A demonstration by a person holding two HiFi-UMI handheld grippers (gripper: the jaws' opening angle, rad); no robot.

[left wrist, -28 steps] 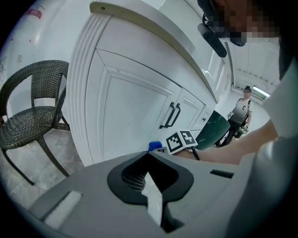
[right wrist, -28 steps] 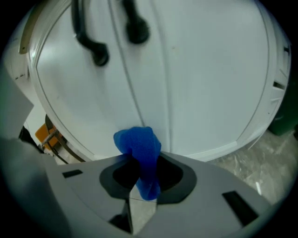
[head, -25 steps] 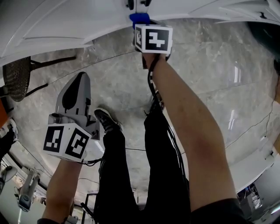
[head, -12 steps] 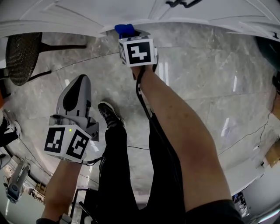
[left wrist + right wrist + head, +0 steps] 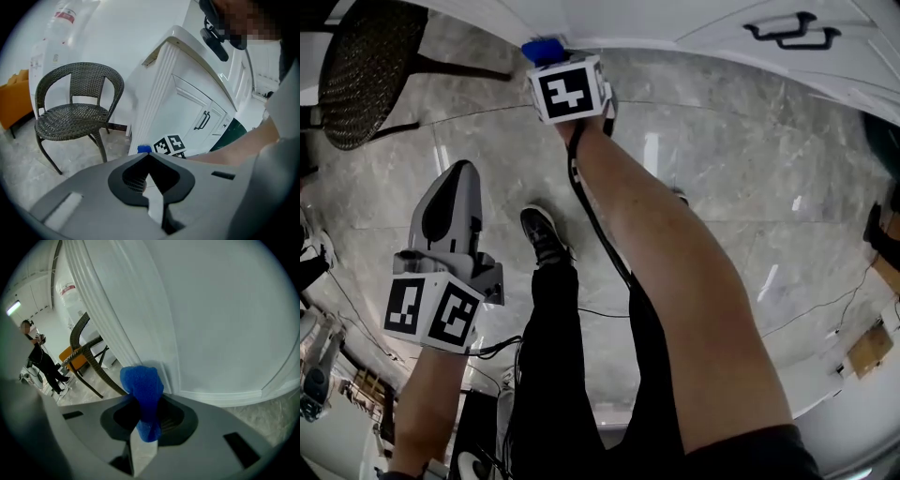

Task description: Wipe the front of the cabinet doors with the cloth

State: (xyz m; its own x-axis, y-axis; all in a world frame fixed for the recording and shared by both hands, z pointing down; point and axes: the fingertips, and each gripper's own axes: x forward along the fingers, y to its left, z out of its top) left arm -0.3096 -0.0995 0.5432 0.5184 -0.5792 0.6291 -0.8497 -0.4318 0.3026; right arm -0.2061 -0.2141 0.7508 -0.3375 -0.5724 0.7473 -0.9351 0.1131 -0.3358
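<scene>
Right gripper (image 5: 139, 425) clamped on blue cloth (image 5: 142, 383), frame centre, against cabinet door (image 5: 211, 324). Cloth soft, light; pinch mid-bunch. Left gripper (image 5: 149, 164) jaws together, empty.

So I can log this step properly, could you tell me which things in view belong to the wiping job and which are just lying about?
In the job: blue cloth, pinched in the right claw; white cabinet doors.
Just lying about: wicker chair; orange seat beside it; left claw, shut on nothing.
</scene>
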